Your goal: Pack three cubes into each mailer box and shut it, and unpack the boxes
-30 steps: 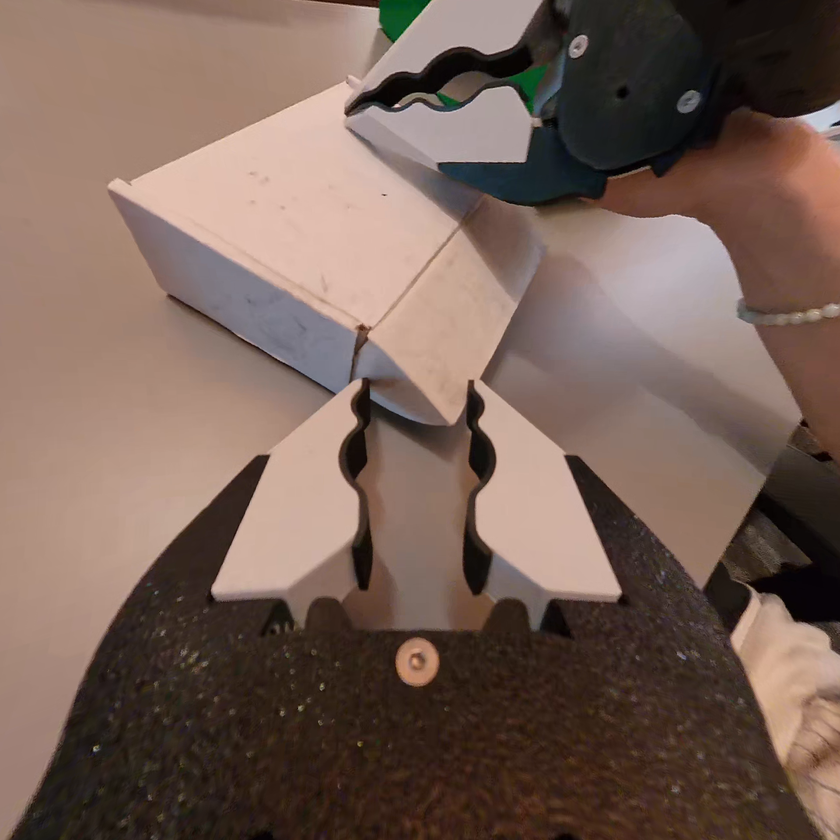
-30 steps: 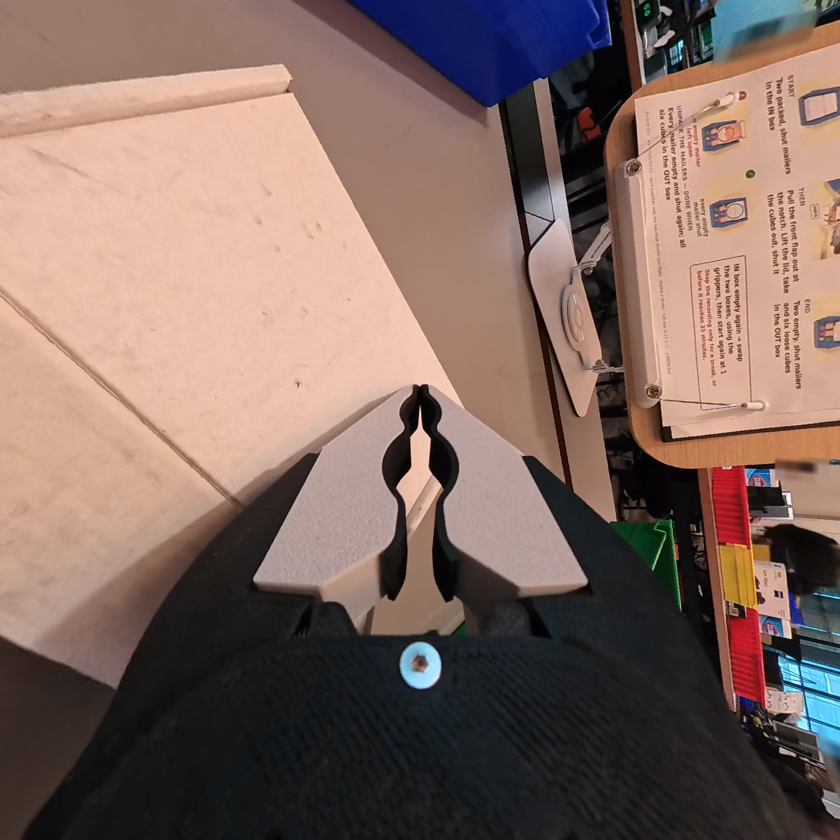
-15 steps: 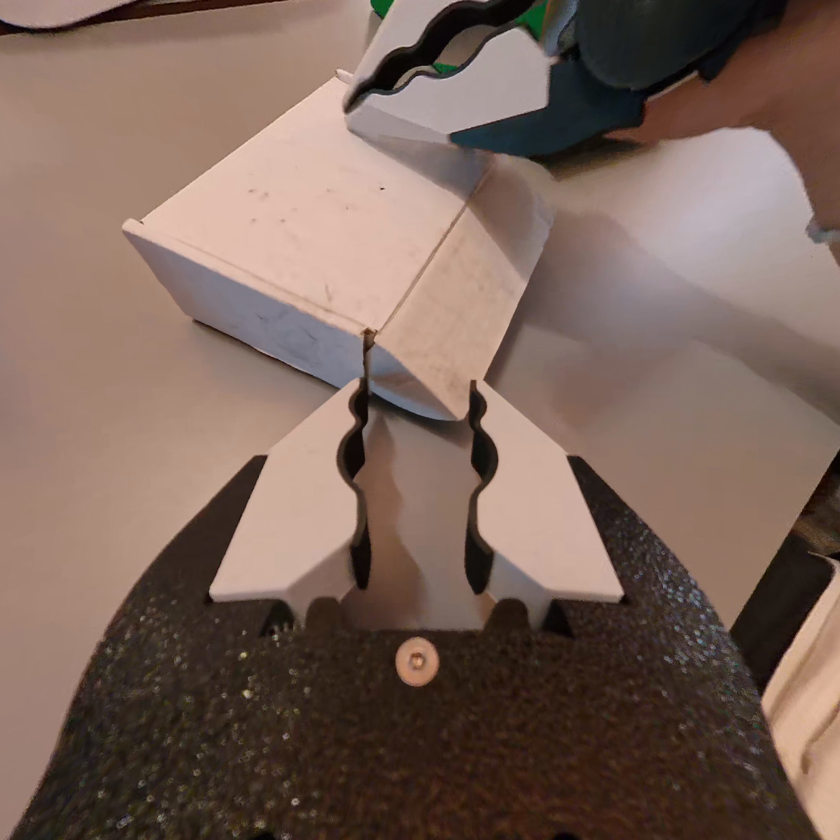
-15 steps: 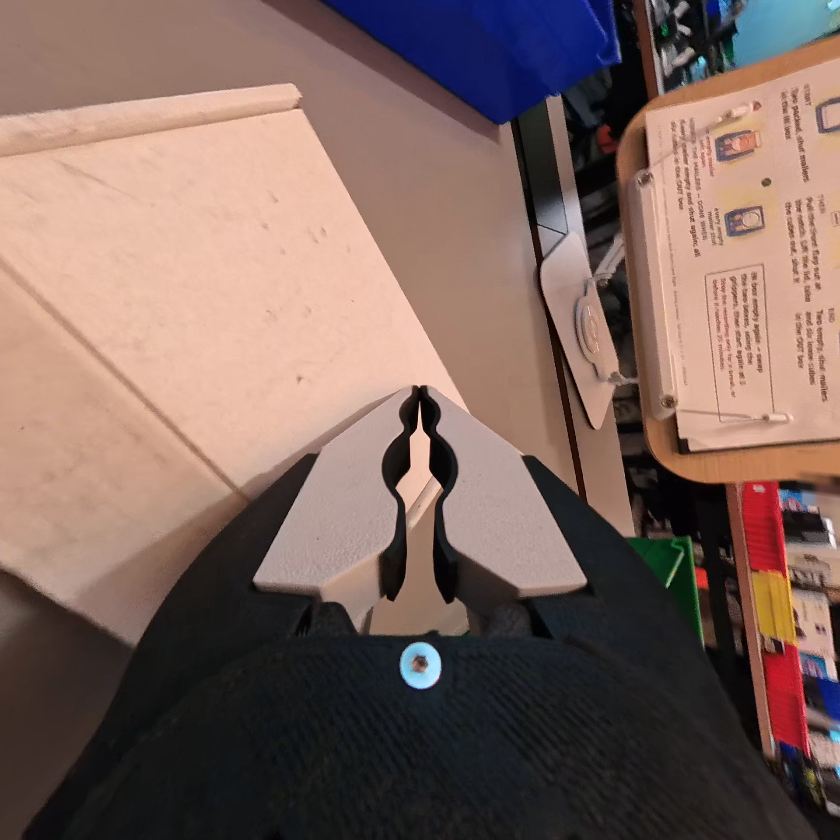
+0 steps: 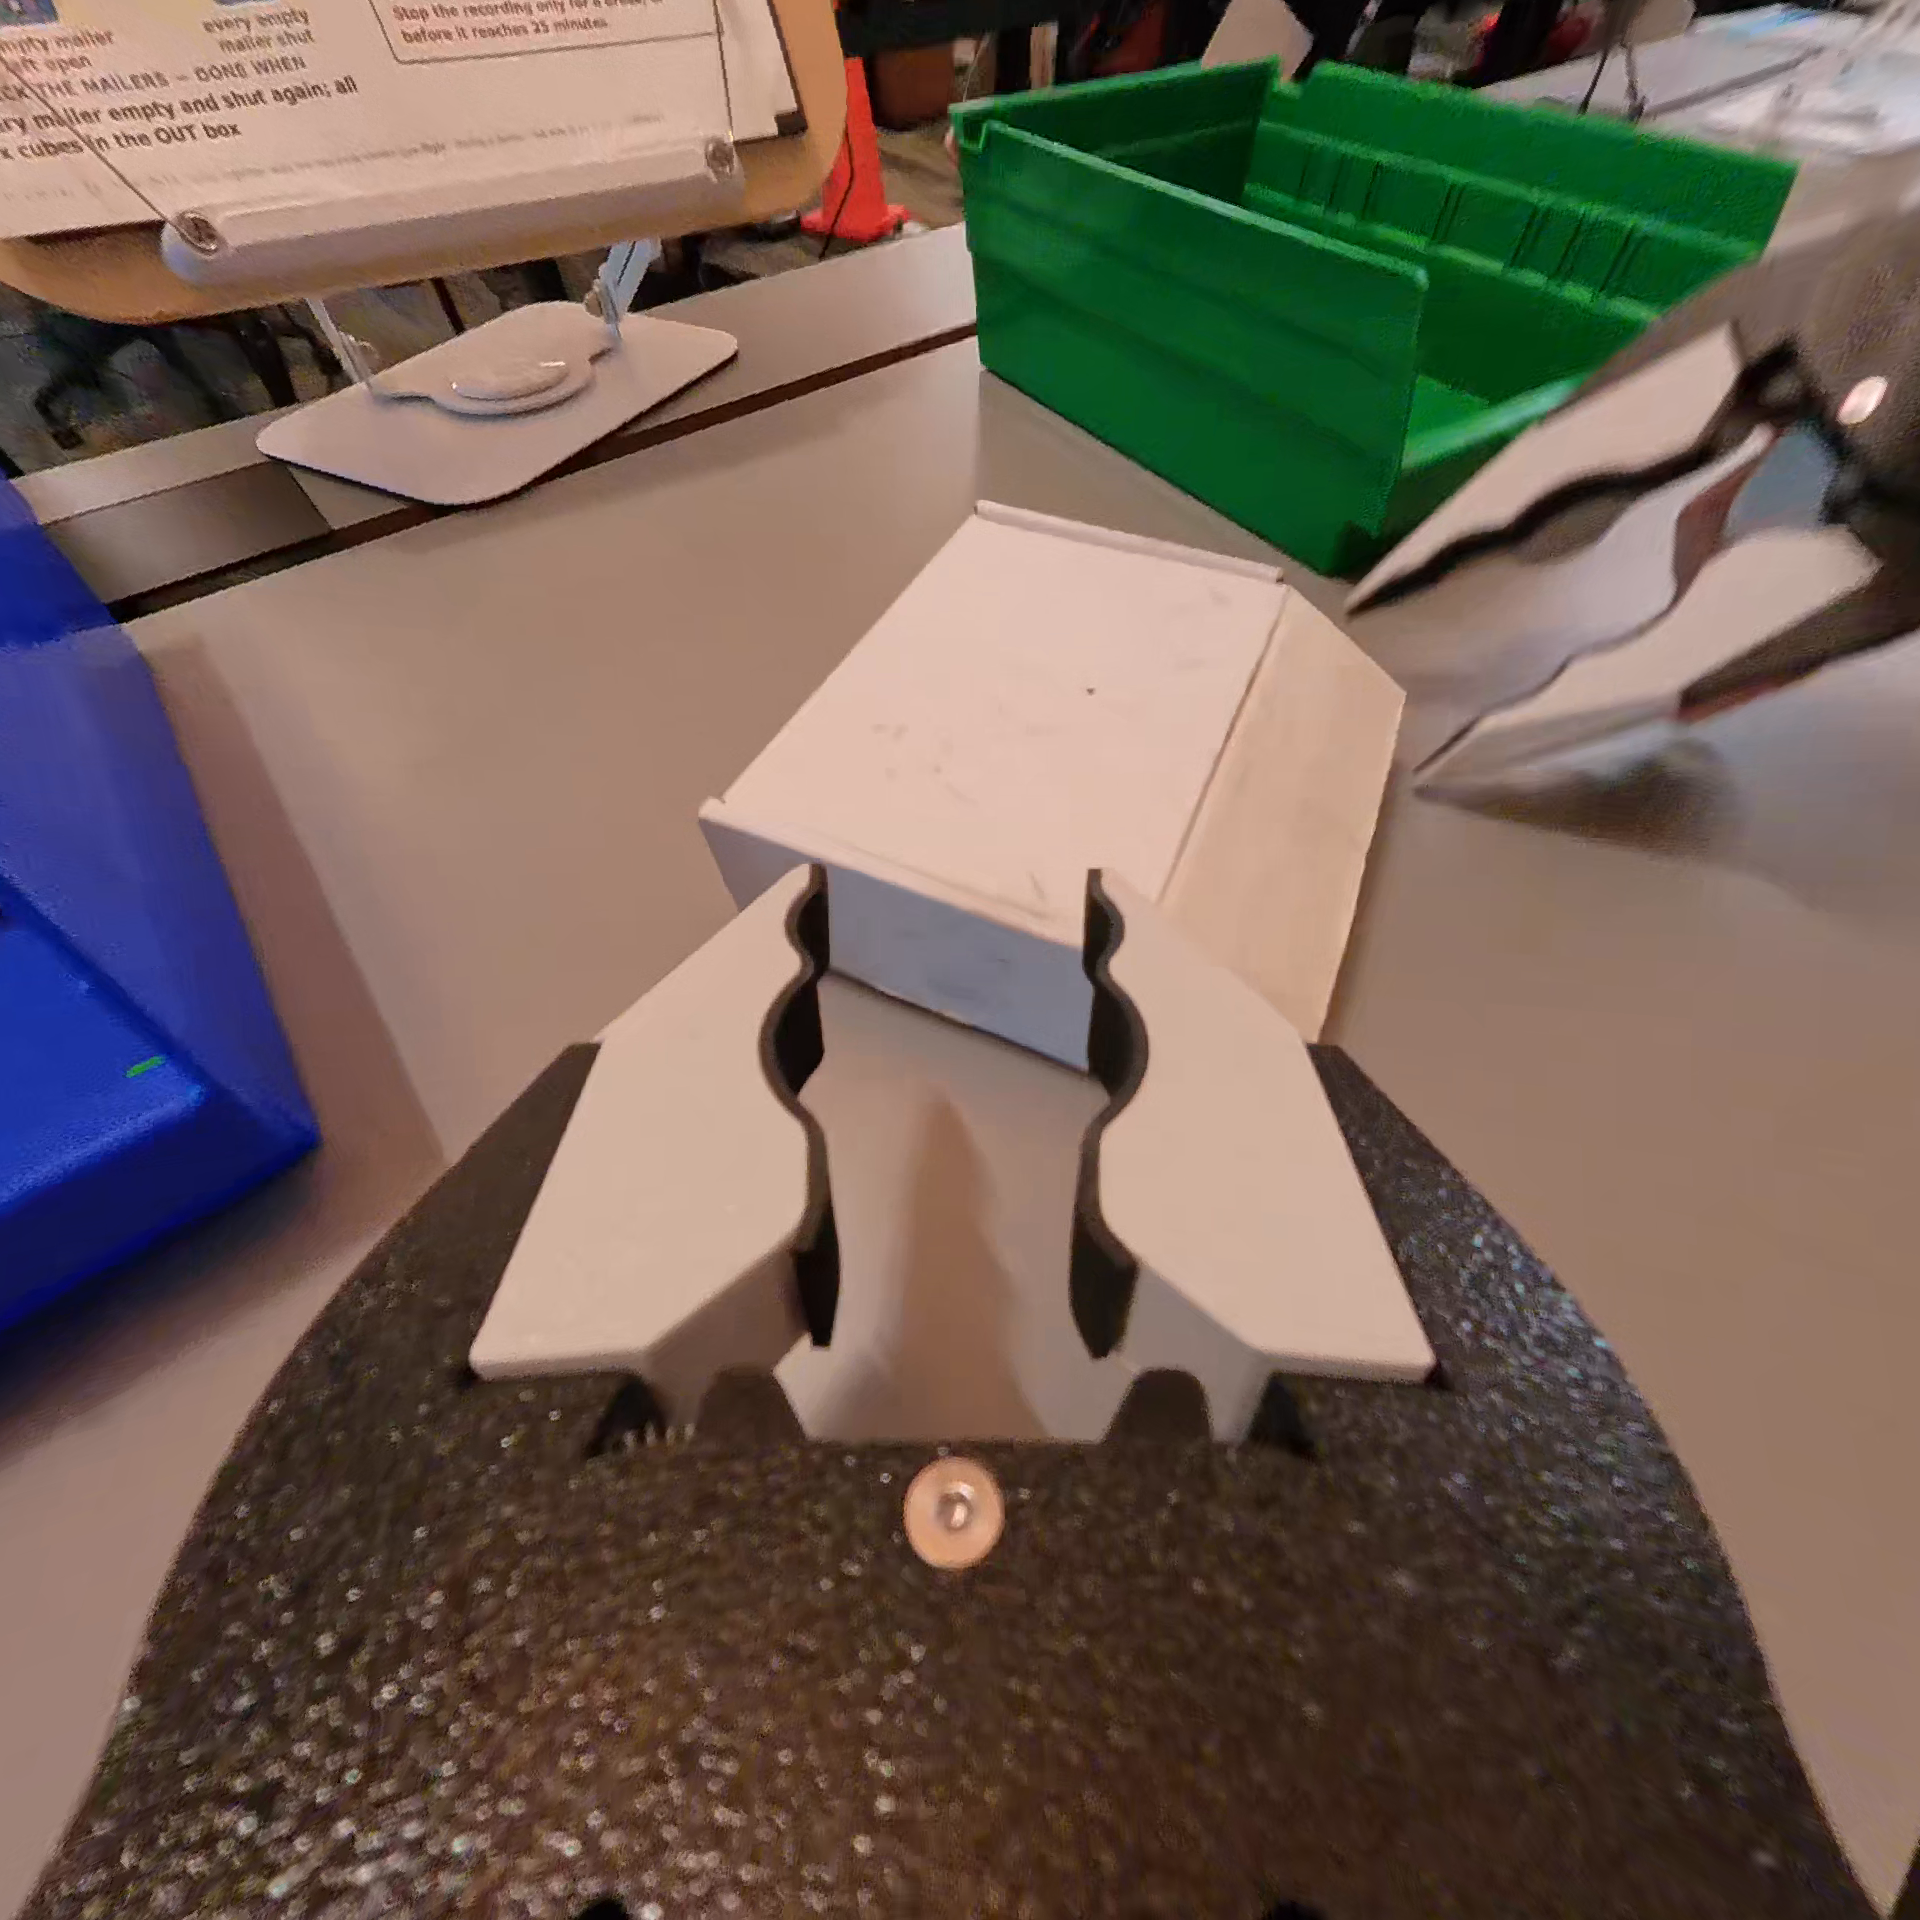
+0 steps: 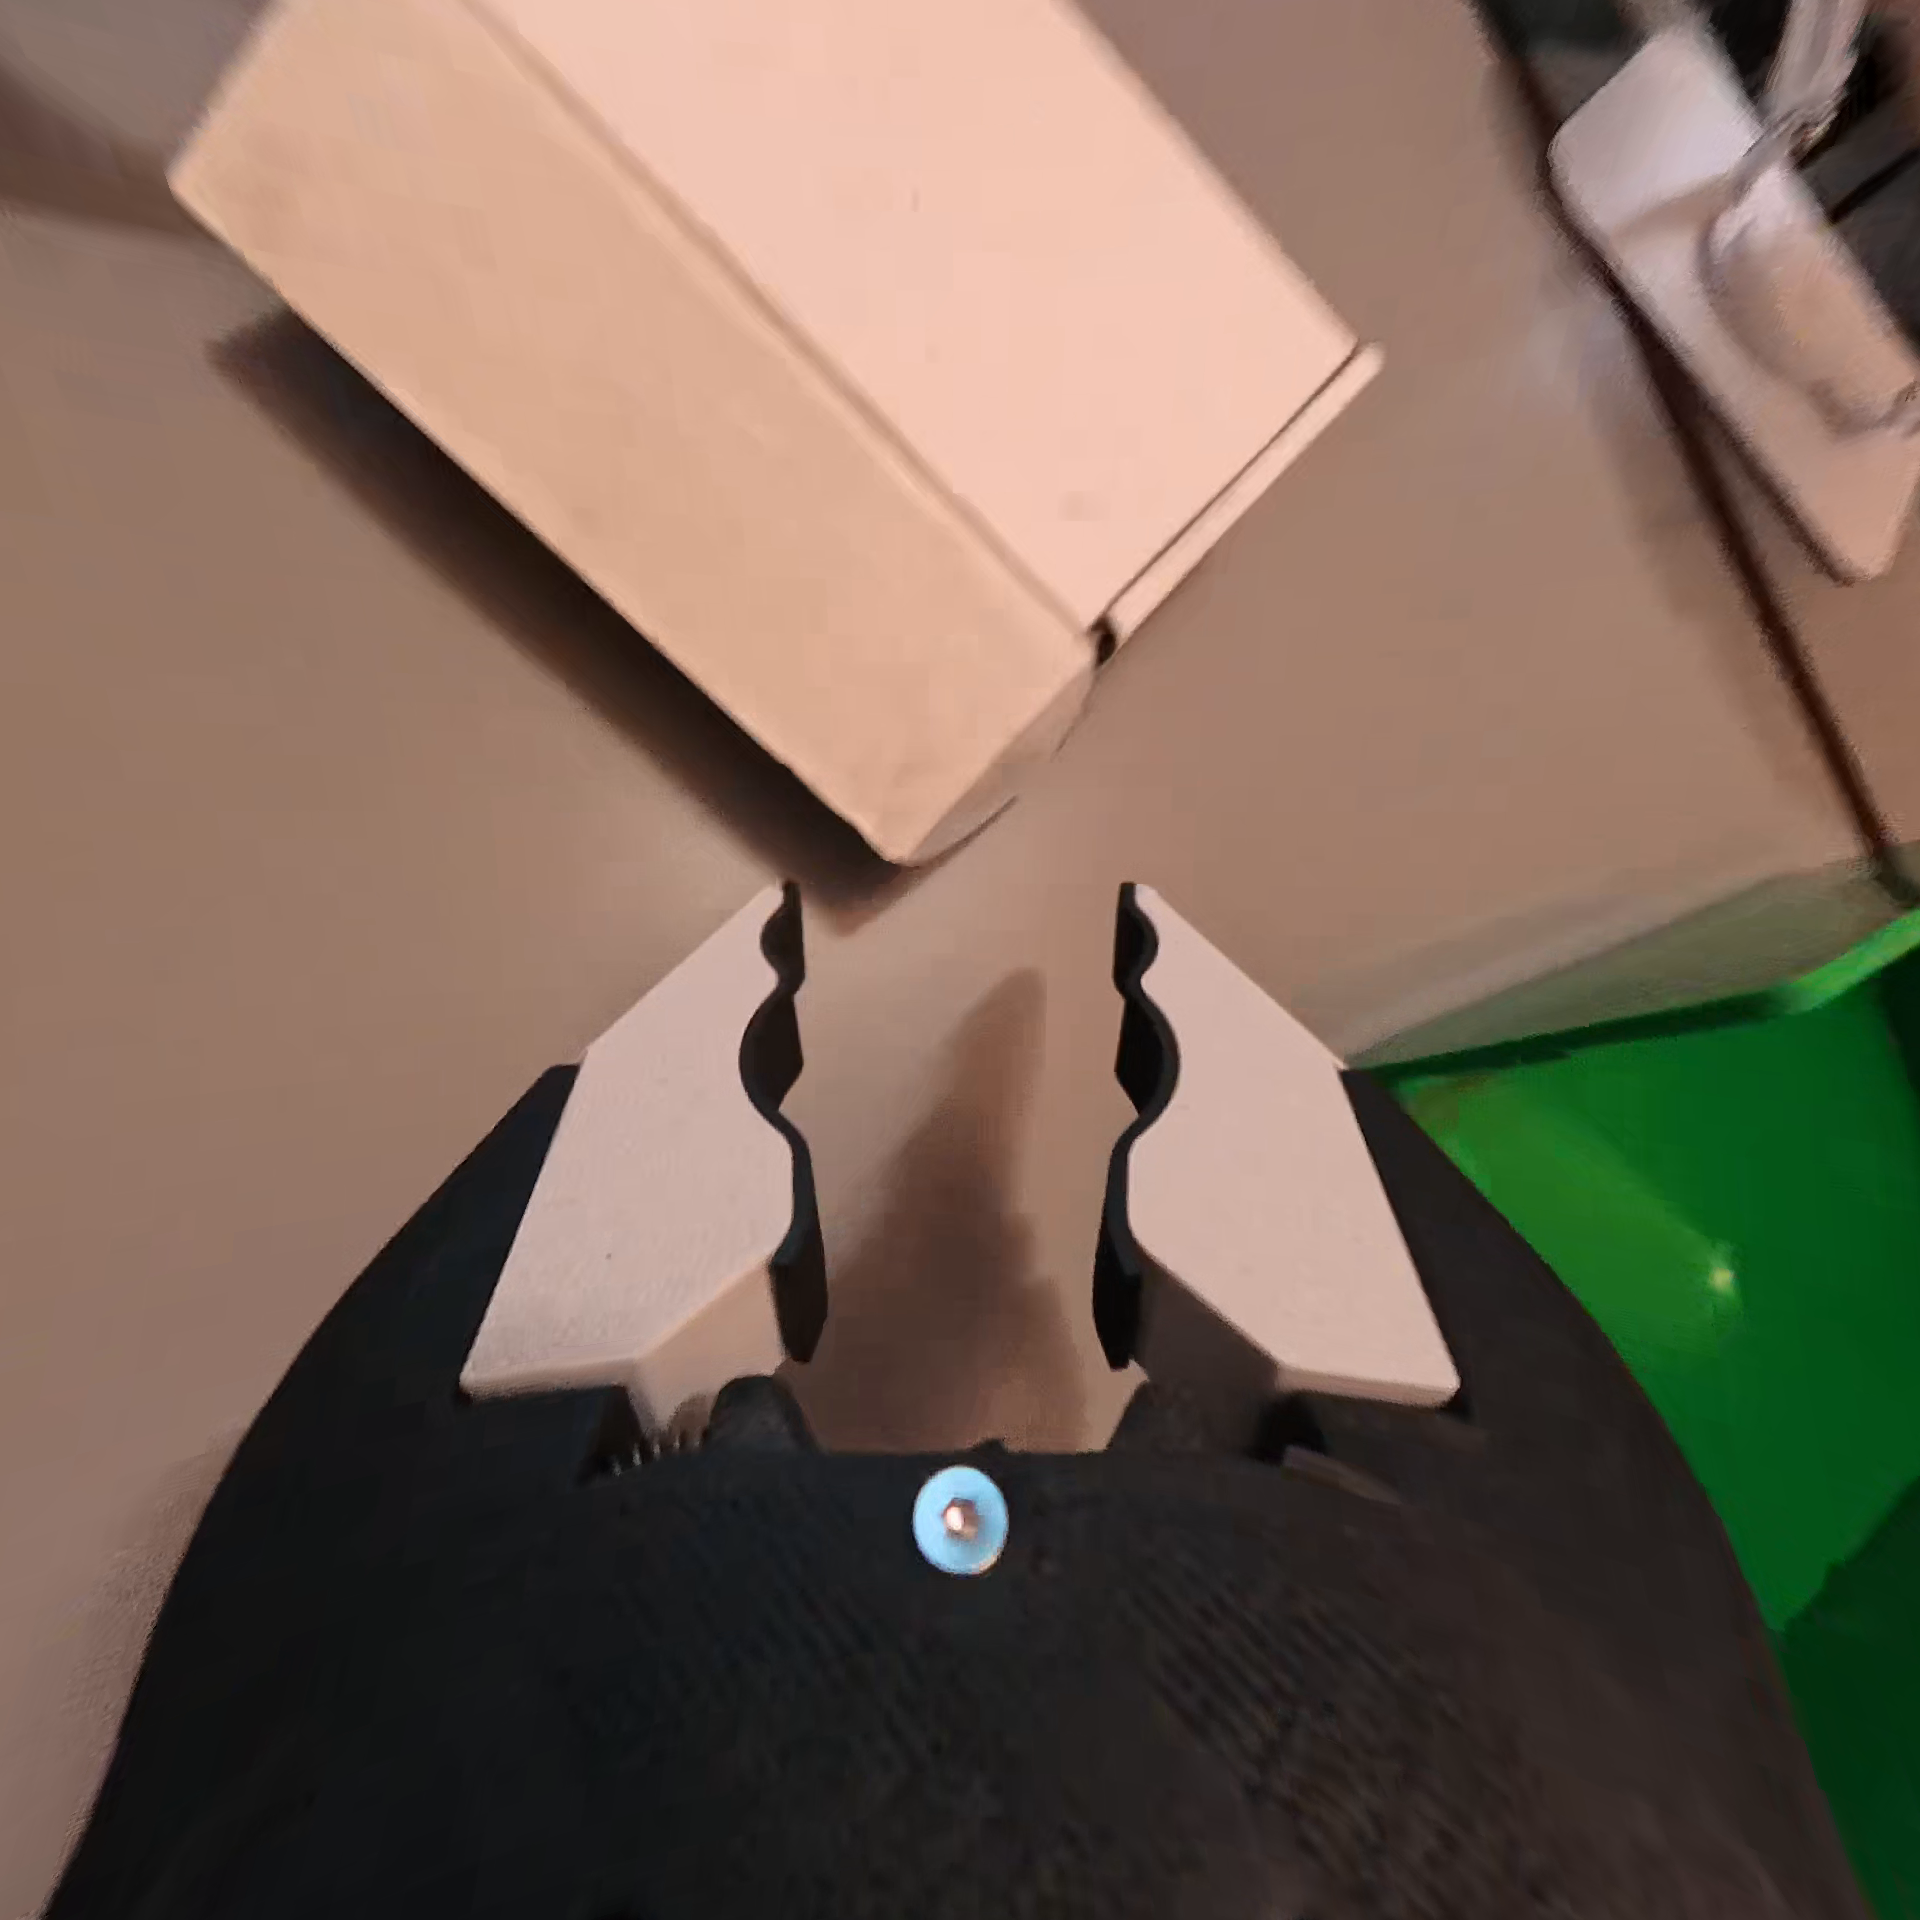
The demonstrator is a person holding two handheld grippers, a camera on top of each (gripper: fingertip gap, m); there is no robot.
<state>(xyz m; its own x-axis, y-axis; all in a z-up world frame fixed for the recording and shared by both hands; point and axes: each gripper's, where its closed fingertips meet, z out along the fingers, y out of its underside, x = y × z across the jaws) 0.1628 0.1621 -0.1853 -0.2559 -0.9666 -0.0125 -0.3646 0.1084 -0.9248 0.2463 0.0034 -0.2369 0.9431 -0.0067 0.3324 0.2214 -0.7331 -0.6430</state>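
On table [image 5: 520,727] | mailer box [image 5: 1018,727] lid down | left gripper [image 5: 951,894] spread | right gripper [image 6: 958,899] spread

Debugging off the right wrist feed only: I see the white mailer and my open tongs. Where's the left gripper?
Observer: In the left wrist view, the left gripper has its tongs open, with the tips at the near end wall of the mailer box. I cannot tell whether they touch it.
Operator: Anything on the box's other side from the green bin?
Observer: A blue bin stands on the table there, apart from the box.
Operator: Any cubes in the green bin?
Observer: None in the part of the green bin that shows. Its front wall hides most of the floor.
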